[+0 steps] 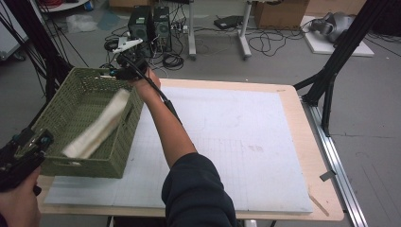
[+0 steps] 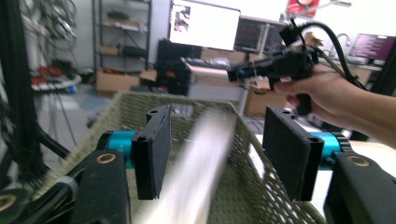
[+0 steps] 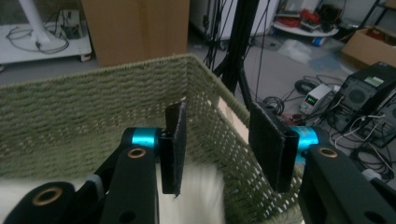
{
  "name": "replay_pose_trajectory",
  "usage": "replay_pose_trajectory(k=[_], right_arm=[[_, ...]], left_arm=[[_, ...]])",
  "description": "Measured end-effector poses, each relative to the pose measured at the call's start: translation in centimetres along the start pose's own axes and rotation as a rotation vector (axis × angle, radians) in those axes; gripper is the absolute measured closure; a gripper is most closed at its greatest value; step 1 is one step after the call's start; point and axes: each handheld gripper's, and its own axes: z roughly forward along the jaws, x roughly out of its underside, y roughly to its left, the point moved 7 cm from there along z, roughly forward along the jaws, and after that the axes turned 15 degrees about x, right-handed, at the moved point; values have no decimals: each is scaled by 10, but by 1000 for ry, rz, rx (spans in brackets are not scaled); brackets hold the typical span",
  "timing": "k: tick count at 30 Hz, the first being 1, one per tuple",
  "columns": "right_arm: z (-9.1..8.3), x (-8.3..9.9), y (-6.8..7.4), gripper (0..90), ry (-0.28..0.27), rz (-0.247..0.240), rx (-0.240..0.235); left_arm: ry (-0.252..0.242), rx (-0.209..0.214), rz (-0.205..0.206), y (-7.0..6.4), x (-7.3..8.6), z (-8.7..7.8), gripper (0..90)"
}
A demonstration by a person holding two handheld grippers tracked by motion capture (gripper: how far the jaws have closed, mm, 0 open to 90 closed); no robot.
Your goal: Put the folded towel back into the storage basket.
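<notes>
- A green woven basket (image 1: 90,156) sits at the left edge of the table (image 1: 302,123), partly on the white mat (image 1: 236,142) that covers most of the tabletop.
- A long white cloth-like item (image 1: 97,125), blurred in every view, lies slanted in the basket, one end up toward the far right corner and the other down toward the near left wall.
- The left gripper (image 2: 215,149) is at the basket's near left corner; its jaws stand wide apart, with the blurred white item between them but touching neither pad.
- The right gripper (image 3: 217,140) is at the basket's far right corner, held in the person's right hand (image 1: 147,82); its jaws are spread apart above the rim, grasping nothing, and the white item's end lies just below them.
- On the floor beyond the table's far edge are computer towers (image 1: 150,23) and tangled cables (image 1: 265,45).
</notes>
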Motion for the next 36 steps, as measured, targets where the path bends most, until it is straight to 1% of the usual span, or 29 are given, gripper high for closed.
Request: replay_pose_trajectory(k=[3, 6, 11, 13, 16, 17, 18, 19, 21, 23, 24, 25, 28, 31, 36], right_arm=[[-5, -1, 0, 544, -1, -10, -12], [-14, -3, -3, 525, -6, -13, -18], [-35, -3, -13, 482, -10, -16, -34], [-43, 1, -18, 458, -7, -9, -42], [-56, 9, -27, 394, 15, 0, -61], [-62, 12, -30, 383, 26, 4, -66], [-69, 15, -34, 373, 28, -2, -68], [-74, 18, -37, 359, 30, -2, -70], [-86, 24, -45, 312, 40, 8, -77], [-98, 32, -53, 279, 55, 26, -72], [-104, 36, -57, 254, 59, 26, -71], [-110, 40, -61, 235, 66, 26, -66], [-129, 51, -72, 217, 71, 32, -59], [-149, 62, -84, 199, 79, 33, -30], [-185, 80, -102, 198, 64, 63, 14]], left_arm=[[1, 13, -26, 0, 3, 2, 404], [8, 26, -45, -1, 6, 6, 384], [26, 75, -65, -8, 8, 13, 334], [32, 95, -73, -12, 9, 17, 301], [39, 136, -88, -18, 9, 23, 242], [47, 145, -94, -21, 10, 26, 223], [54, 149, -90, -23, 10, 28, 187], [59, 161, -83, -26, 10, 30, 171], [70, 203, -71, -35, 11, 35, 172], [75, 248, -76, -44, 12, 40, 172], [76, 272, -85, -48, 13, 43, 172], [83, 290, -81, -53, 14, 46, 174], [102, 327, -70, -65, 17, 55, 175], [114, 371, -68, -77, 20, 64, 176], [141, 435, -59, -97, 26, 79, 174]])
